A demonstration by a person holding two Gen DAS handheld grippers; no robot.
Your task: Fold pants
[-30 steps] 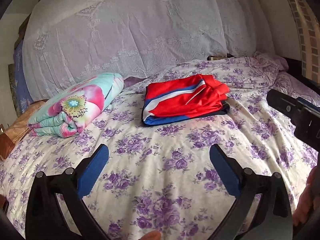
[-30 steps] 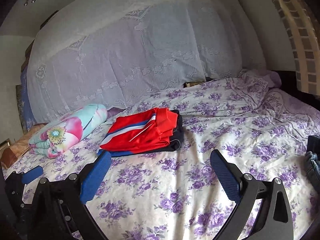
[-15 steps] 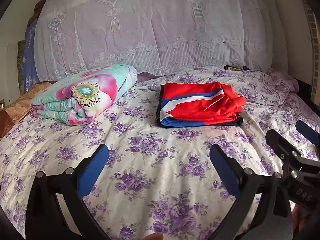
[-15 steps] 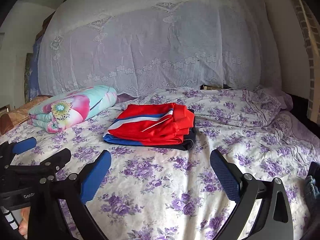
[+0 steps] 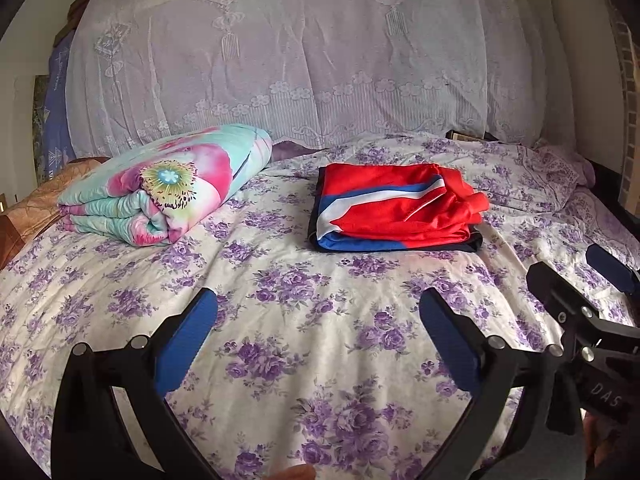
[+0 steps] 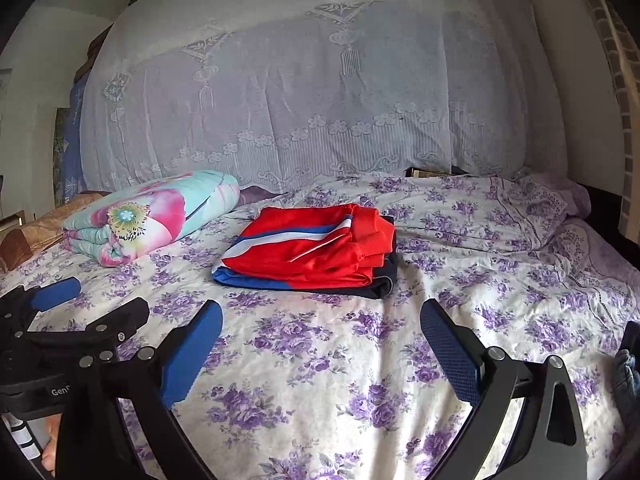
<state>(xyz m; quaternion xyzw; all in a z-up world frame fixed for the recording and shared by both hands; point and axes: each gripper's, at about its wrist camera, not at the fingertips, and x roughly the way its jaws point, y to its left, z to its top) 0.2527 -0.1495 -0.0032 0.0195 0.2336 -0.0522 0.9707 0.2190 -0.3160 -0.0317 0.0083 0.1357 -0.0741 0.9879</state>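
Note:
Folded red pants with blue and white stripes (image 5: pixel 394 210) lie on top of a dark folded garment in the middle of the bed; they also show in the right wrist view (image 6: pixel 310 250). My left gripper (image 5: pixel 318 332) is open and empty, held over the sheet well short of the pants. My right gripper (image 6: pixel 320 338) is open and empty, also short of the pile. The right gripper shows at the right edge of the left wrist view (image 5: pixel 580 308). The left gripper shows at the left edge of the right wrist view (image 6: pixel 76 316).
The bed has a white sheet with purple flowers (image 5: pixel 288 308). A rolled floral quilt (image 5: pixel 168 188) lies at the back left. A lace-covered heap of bedding (image 5: pixel 304 60) rises behind. Some blue denim (image 6: pixel 628 372) shows at the right edge of the right wrist view.
Both grippers have swung and levelled out, so the pants now sit more centred in both views. Both stay open and empty. The pants have not moved.

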